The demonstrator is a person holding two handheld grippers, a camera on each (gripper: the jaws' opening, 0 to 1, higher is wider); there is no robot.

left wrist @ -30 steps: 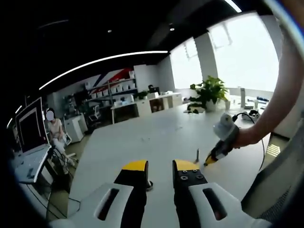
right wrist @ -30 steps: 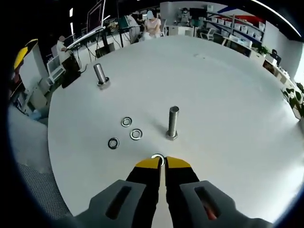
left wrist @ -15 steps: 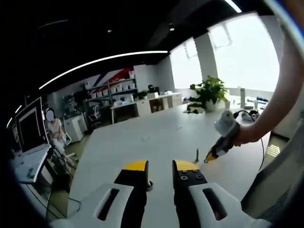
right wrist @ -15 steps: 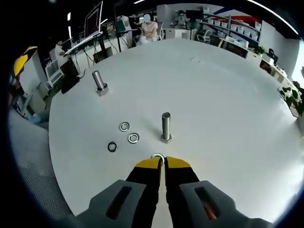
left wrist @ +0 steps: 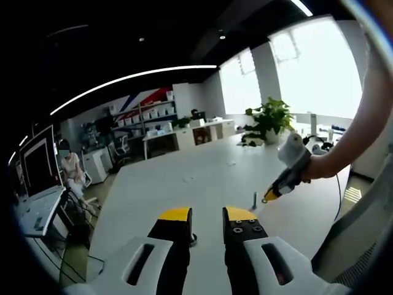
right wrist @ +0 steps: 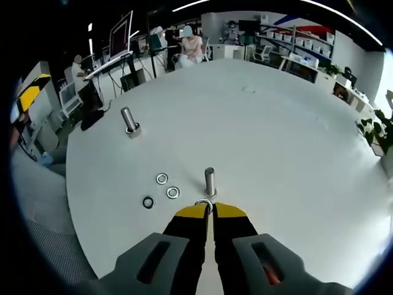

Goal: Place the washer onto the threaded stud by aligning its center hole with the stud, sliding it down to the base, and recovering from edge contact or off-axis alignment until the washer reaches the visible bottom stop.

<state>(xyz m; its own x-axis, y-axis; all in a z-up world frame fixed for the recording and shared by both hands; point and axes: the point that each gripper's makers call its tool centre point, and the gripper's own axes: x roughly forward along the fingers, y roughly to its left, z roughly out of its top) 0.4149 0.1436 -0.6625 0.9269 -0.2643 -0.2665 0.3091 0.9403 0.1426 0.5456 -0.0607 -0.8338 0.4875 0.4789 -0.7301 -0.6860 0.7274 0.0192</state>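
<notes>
Washer [right wrist: 204,204] clamped in right gripper [right wrist: 213,212] just before the stud [right wrist: 209,182], three washers [right wrist: 161,179] left of stud, left gripper [left wrist: 206,215] jaws held apart

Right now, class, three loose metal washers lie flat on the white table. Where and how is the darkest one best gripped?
Take the dark ring-shaped metal washer across its rim, coming from above. It lies flat on the white round table, clear of its two shinier neighbours, so only its thin outer edges offer a hold.
</notes>
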